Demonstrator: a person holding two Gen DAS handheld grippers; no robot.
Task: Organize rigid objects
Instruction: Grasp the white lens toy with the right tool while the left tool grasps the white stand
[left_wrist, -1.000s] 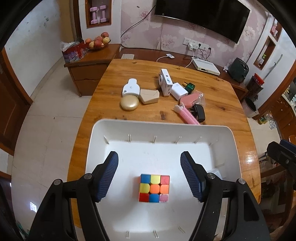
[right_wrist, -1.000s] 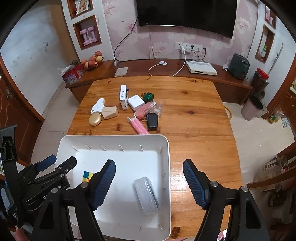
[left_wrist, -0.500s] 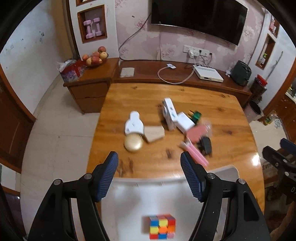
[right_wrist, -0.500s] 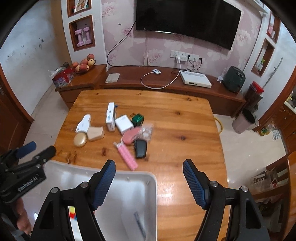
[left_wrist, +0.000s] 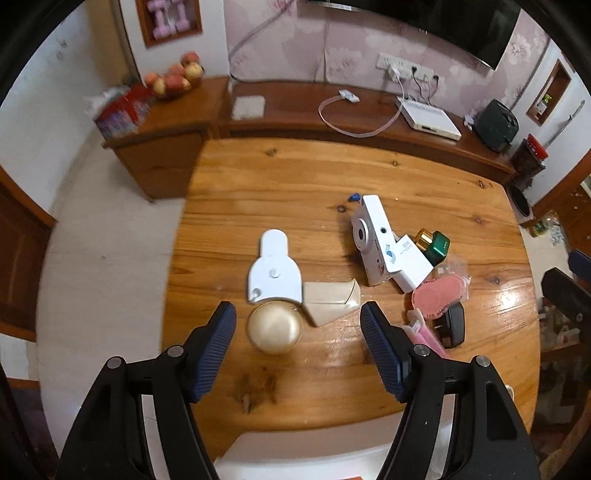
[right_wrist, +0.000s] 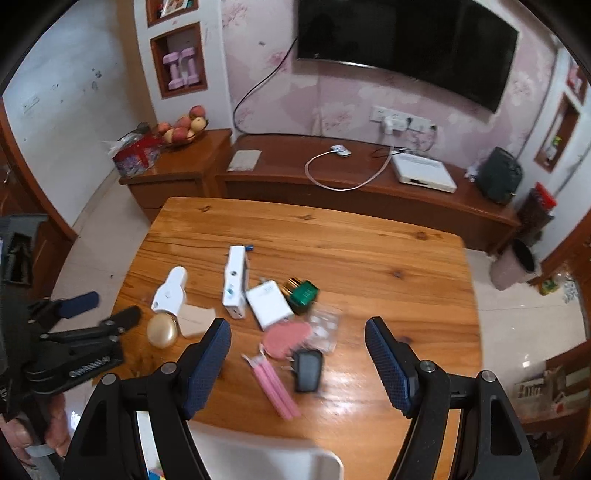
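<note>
Grippers both spread wide w/ nothing between the pads: our left gripper (left_wrist: 298, 332) hangs over the wooden table (left_wrist: 295, 177) just short of the gold round case (left_wrist: 274, 328), our right gripper (right_wrist: 297, 350) over the pink stick (right_wrist: 273, 386) and black charger (right_wrist: 307, 369). Taking the white camera (left_wrist: 373, 245) as landmark: white flat holder (left_wrist: 273, 273) sits to its left, apart from it; beige wedge box (left_wrist: 330, 301) lies nearer us and left of it, touching the holder and gold case; white adapter box (left_wrist: 410, 264) lies against the camera's right side, w/ the green-and-gold bottle (left_wrist: 434, 245) just past that. Pink oval brush (left_wrist: 437, 295) lies nearer us and right of the camera, black charger and pink stick closer still. White bin (right_wrist: 266, 458) shows only its rim at the table's near edge, well apart from the camera; we can't tell what's inside beyond a coloured speck at the right-wrist view's bottom edge.
</note>
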